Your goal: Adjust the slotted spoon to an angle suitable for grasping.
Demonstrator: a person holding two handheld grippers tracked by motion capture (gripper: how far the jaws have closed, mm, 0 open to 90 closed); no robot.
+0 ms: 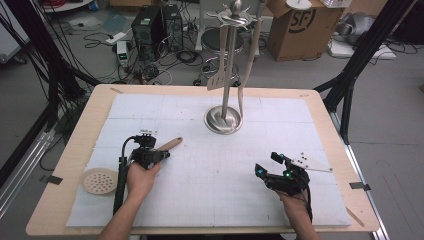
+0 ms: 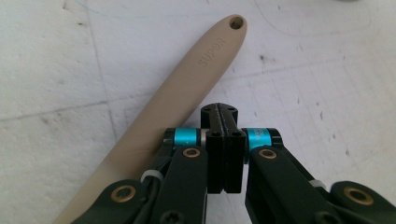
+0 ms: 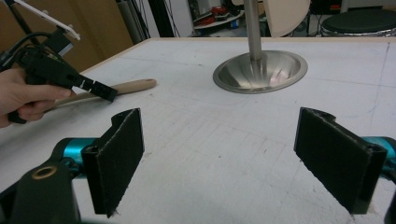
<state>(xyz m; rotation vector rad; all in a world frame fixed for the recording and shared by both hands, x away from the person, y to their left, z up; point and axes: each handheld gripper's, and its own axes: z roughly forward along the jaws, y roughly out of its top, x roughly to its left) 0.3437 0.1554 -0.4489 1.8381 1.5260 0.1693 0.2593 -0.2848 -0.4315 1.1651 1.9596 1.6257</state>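
- You are keeping your left gripper (image 2: 223, 109) with its jaws pressed together on nothing, just beside the beige plastic skimmer handle (image 2: 182, 88) lying on the white gridded mat (image 1: 210, 170).
- You are resting your right gripper (image 3: 219, 158) with jaws wide apart, facing the round steel base of the utensil stand (image 3: 260, 71).

A beige, matte plastic skimmer with a long tapering handle (image 2: 187, 79) is lying flat on the white gridded counter (image 1: 215, 170). Its handle is pointing diagonally away, showing a small hanging hole at the rounded tip and an embossed brand name just below it. Its round, perforated head (image 1: 99, 180) is resting near the counter's left front edge.
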